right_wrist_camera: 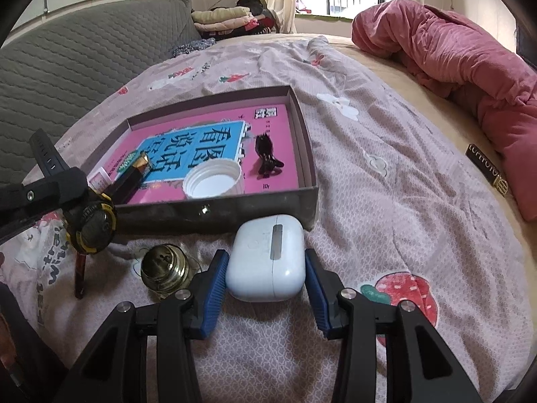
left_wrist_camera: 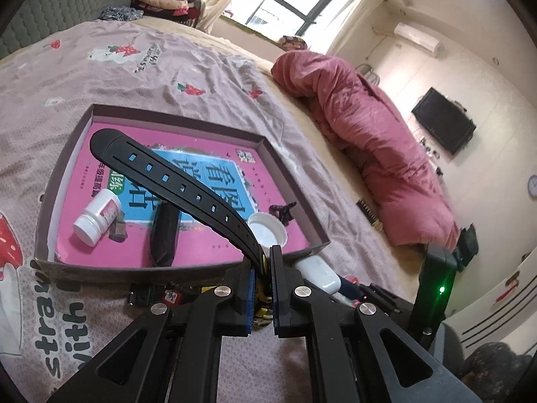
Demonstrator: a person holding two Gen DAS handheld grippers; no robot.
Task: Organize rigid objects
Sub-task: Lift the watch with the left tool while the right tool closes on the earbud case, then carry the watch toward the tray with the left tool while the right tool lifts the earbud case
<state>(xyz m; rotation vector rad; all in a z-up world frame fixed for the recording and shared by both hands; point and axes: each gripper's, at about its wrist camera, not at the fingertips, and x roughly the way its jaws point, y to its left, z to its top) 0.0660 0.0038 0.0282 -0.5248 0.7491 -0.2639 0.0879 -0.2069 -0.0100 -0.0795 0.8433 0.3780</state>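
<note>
A shallow grey box [left_wrist_camera: 292,181] [right_wrist_camera: 302,141] lies on the bed with a pink book [left_wrist_camera: 110,154] inside. My left gripper [left_wrist_camera: 263,262] is shut on a black and yellow watch; its strap [left_wrist_camera: 174,171] sticks out over the box. The watch face [right_wrist_camera: 95,226] and left gripper show at the left of the right wrist view. My right gripper [right_wrist_camera: 266,268] is open, its pads on either side of a white earbud case [right_wrist_camera: 268,258] lying on the sheet in front of the box. Inside the box lie a white bottle [left_wrist_camera: 97,216], a white cap [left_wrist_camera: 268,230] [right_wrist_camera: 213,183], a black case [left_wrist_camera: 164,231] and a dark clip [right_wrist_camera: 265,154].
A brass bell [right_wrist_camera: 164,268] and a dark red stick [right_wrist_camera: 80,275] lie left of the earbud case. A rolled pink quilt [left_wrist_camera: 362,127] [right_wrist_camera: 470,67] lies on the right. A black and gold bar [right_wrist_camera: 486,168] lies by it. A grey headboard [right_wrist_camera: 84,53] is far left.
</note>
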